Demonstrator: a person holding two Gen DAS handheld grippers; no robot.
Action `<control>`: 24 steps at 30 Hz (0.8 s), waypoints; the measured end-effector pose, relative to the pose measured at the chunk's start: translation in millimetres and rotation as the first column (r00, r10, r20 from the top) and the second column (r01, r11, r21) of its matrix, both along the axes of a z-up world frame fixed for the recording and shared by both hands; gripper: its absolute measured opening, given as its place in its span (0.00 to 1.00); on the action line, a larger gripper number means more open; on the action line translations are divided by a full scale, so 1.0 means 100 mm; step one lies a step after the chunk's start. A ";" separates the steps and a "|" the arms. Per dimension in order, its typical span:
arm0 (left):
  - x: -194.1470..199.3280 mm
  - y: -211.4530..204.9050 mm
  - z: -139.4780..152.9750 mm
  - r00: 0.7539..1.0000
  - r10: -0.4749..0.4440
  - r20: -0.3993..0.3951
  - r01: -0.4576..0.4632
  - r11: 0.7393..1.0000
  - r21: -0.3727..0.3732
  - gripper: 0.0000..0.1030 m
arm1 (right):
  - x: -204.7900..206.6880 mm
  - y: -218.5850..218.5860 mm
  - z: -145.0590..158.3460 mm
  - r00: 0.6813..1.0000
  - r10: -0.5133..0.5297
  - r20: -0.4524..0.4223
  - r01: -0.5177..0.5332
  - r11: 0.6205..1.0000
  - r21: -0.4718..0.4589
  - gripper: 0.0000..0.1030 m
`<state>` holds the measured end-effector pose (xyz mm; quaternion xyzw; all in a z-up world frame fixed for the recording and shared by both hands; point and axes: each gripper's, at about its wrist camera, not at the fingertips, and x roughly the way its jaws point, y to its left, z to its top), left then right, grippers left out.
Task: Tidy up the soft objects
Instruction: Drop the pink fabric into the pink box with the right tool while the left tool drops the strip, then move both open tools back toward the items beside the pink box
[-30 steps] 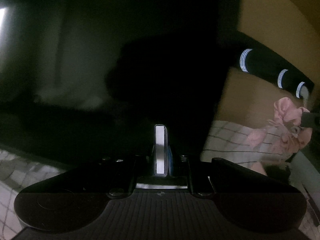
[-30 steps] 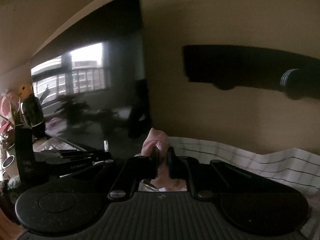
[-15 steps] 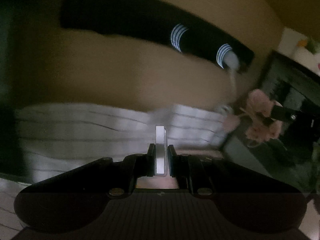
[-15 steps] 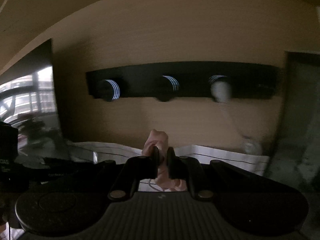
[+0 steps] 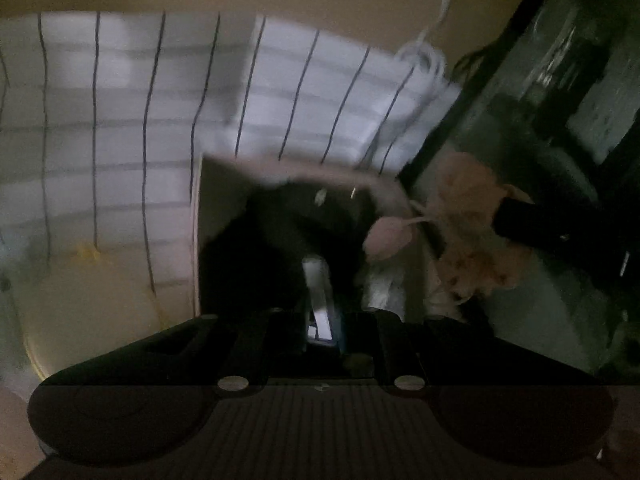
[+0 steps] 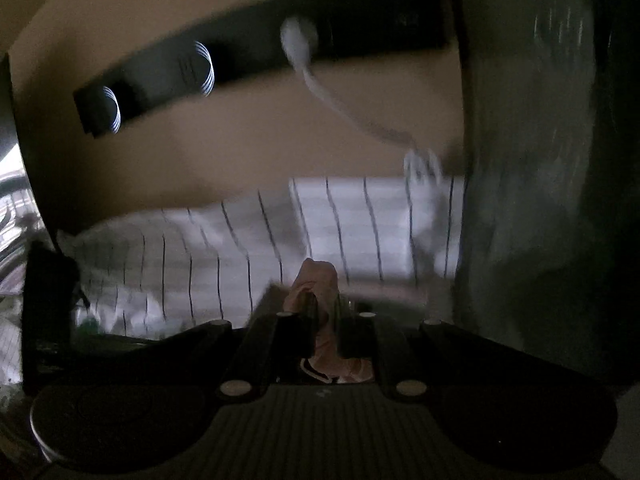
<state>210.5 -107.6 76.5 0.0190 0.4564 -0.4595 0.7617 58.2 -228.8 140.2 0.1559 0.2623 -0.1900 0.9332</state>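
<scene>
**Pink soft toy clamped in the right hand-held gripper, white slab in the left**

Fabric of a pale pink soft toy (image 6: pixel 316 280) sits pinched between the two fingers of the right hand-held gripper (image 6: pixel 323 306); its rounded top pokes up past the fingertips and more of it hangs down behind them toward the gripper body. In the left wrist view the same toy (image 5: pixel 468 236) shows to the right of the left hand-held gripper and a little ahead of it, with a small pink limb (image 5: pixel 386 238) dangling on its left side and the dark fingers of the right gripper coming in from the right edge.

The left hand-held gripper (image 5: pixel 320 280) has its fingers drawn close together on a thin white slab (image 5: pixel 318 300) that stands upright between them; what the slab is cannot be told in the dim, blurred frame.

Ahead of both grippers lies a white cloth with thin dark grid lines (image 5: pixel 120 120). Just beyond the left gripper's fingertips is a box-like container with a pale rim (image 5: pixel 320 170) and a dark inside; the pink toy is near its right-hand rim. Farther ahead of the right gripper, on a tan wall, hangs a black bar (image 6: pixel 248 52) with round knobs, and a white cord (image 6: pixel 332 100) trails down from it to the cloth. A dark glassy panel (image 6: pixel 540 160) fills the space to the right of the right gripper.
</scene>
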 end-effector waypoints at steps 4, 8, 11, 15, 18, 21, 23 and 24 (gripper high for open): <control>-0.07 0.01 -0.13 0.998 0.050 0.037 -0.053 0.994 0.092 0.16 | 0.13 -0.09 -0.28 0.998 0.030 -0.048 -0.026 0.996 0.082 0.09; -0.10 0.21 -0.11 0.996 0.087 0.015 -0.088 0.995 0.054 0.16 | 0.29 -0.17 -0.52 0.994 0.095 -0.048 -0.083 0.974 0.209 0.09; -0.13 0.40 0.01 0.990 0.131 0.046 -0.132 0.991 0.022 0.16 | 0.45 -0.18 -0.76 0.987 0.137 -0.081 -0.112 0.960 0.256 0.09; -0.19 0.63 0.19 0.985 0.162 0.064 -0.160 0.987 -0.029 0.16 | 0.67 -0.13 -1.08 0.974 0.180 -0.138 -0.130 0.942 0.310 0.09; -0.24 0.76 0.25 0.985 0.164 0.061 -0.160 0.985 -0.065 0.16 | 0.79 -0.05 -1.25 0.967 0.160 -0.200 -0.106 0.961 0.257 0.09; -0.27 0.85 0.29 0.990 0.136 0.038 -0.131 0.986 -0.103 0.16 | 0.80 -0.06 -1.30 0.966 0.150 -0.212 -0.089 0.958 0.272 0.09; -0.30 0.93 0.31 0.993 0.114 0.033 -0.110 0.987 -0.119 0.16 | 0.80 -0.06 -1.30 0.961 0.161 -0.226 -0.087 0.948 0.307 0.09; -0.31 0.94 0.33 0.994 0.107 0.035 -0.102 0.987 -0.122 0.16 | 0.80 -0.05 -1.31 0.955 0.178 -0.235 -0.096 0.942 0.322 0.09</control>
